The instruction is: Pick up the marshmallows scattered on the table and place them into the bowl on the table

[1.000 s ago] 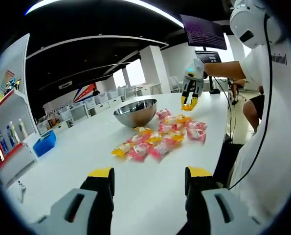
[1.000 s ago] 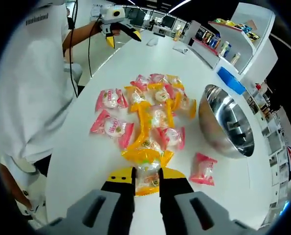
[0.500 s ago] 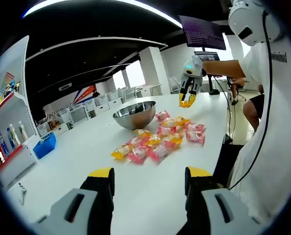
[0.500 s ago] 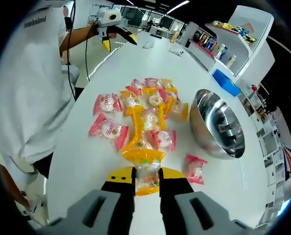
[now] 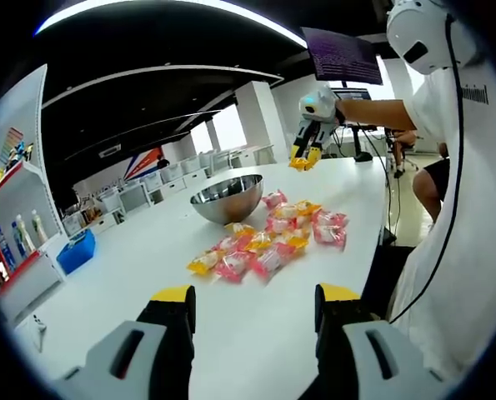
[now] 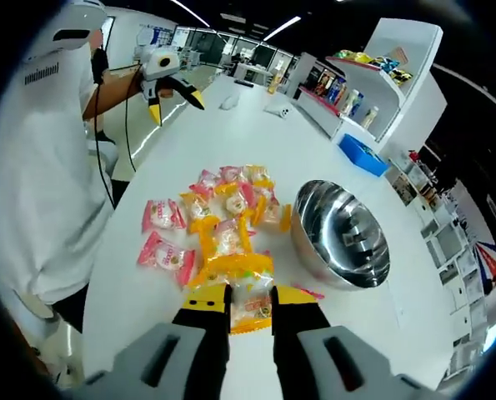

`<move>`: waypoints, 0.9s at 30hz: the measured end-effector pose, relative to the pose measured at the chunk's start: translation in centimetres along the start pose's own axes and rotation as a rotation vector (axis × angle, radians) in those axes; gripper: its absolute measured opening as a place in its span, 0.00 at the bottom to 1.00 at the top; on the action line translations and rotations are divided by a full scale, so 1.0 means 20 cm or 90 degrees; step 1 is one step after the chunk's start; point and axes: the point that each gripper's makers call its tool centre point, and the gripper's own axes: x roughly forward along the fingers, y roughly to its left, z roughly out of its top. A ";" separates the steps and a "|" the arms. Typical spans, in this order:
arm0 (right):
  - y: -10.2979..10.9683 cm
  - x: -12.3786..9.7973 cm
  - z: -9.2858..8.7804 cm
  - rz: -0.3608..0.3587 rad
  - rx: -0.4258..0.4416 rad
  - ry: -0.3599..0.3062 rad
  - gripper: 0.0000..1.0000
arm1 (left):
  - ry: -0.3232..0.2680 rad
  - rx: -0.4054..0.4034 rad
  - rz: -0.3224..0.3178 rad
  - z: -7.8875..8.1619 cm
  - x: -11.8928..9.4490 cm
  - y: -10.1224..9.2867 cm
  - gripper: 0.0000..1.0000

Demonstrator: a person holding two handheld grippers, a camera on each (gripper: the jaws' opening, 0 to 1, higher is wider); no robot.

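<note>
Clamped between the yellow-tipped jaws of my right tool (image 6: pixel 238 307) is one marshmallow packet (image 6: pixel 249 307), a crinkly clear-and-orange plastic wrapper with a pale lump inside; its long axis runs straight away from me along the jaws, one frilled end pointing toward the pile. I hold it lifted above the smooth white worktop (image 6: pixel 231 142), on the near side of the bowl (image 6: pixel 340 234). That bowl is a round, polished steel hemisphere, mirror-bright inside, sitting upright on the worktop. Just beside the bowl, on the side toward my body, lies the heap of marshmallows (image 6: pixel 222 218): glossy pink and yellow pillow-shaped packets, overlapping and pointing every which way, with two pink ones (image 6: pixel 162 234) lying a little apart at the heap's far side from the bowl. My left tool (image 5: pixel 253 317) hangs well back from the bowl, its jaws spread wide with nothing between them, over bare worktop. In the left gripper view the packets (image 5: pixel 266 238) sit between my left tool and the bowl.
</note>
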 end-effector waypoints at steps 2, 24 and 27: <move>-0.03 -0.01 0.04 -0.014 0.005 -0.013 0.19 | -0.001 0.001 0.000 0.01 0.00 0.00 0.58; -0.41 0.10 0.21 -0.165 0.176 -0.084 0.19 | -0.016 0.004 0.016 0.01 -0.04 0.02 0.58; -0.45 0.14 0.22 -0.177 0.188 -0.089 0.19 | -0.016 0.004 0.018 0.01 -0.05 0.03 0.58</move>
